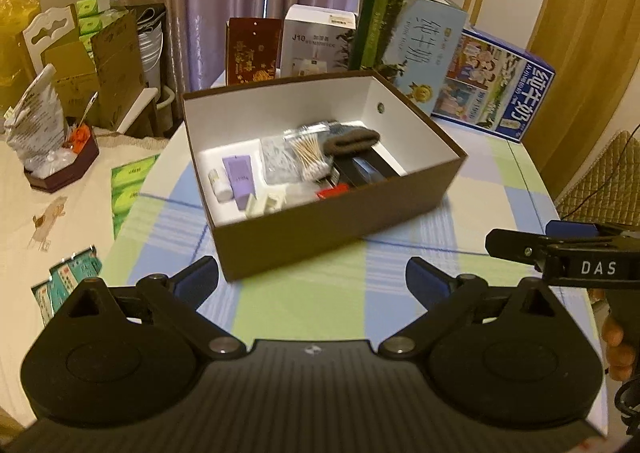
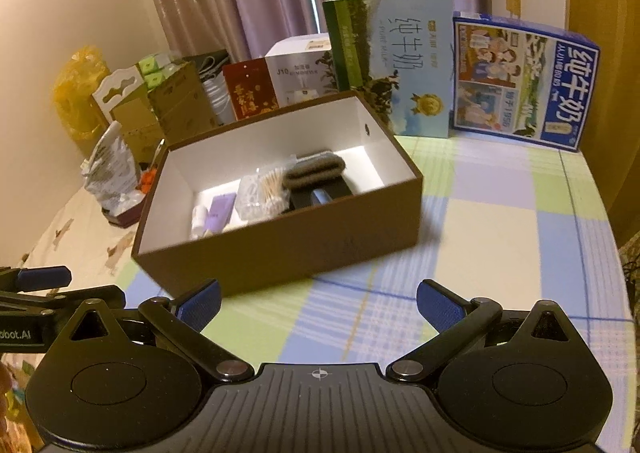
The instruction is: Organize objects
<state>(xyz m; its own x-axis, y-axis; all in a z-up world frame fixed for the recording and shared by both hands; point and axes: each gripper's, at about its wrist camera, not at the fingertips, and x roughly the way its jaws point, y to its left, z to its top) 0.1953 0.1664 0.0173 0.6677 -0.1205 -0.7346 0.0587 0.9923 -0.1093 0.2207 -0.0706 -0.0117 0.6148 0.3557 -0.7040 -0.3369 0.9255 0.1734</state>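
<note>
Brown box (image 1: 320,209): packed, cotton swabs (image 1: 308,157) central. Left gripper (image 1: 312,281) and right gripper (image 2: 318,303), spread and empty, hovered before it; a careless reach risked shoving it.

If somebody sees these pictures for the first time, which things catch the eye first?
First the open brown box in the middle of the checked tablecloth, holding a purple tube, cotton swabs and other small items. Behind it stand tall milk cartons. Both grippers, left and right, are open and empty.
</note>
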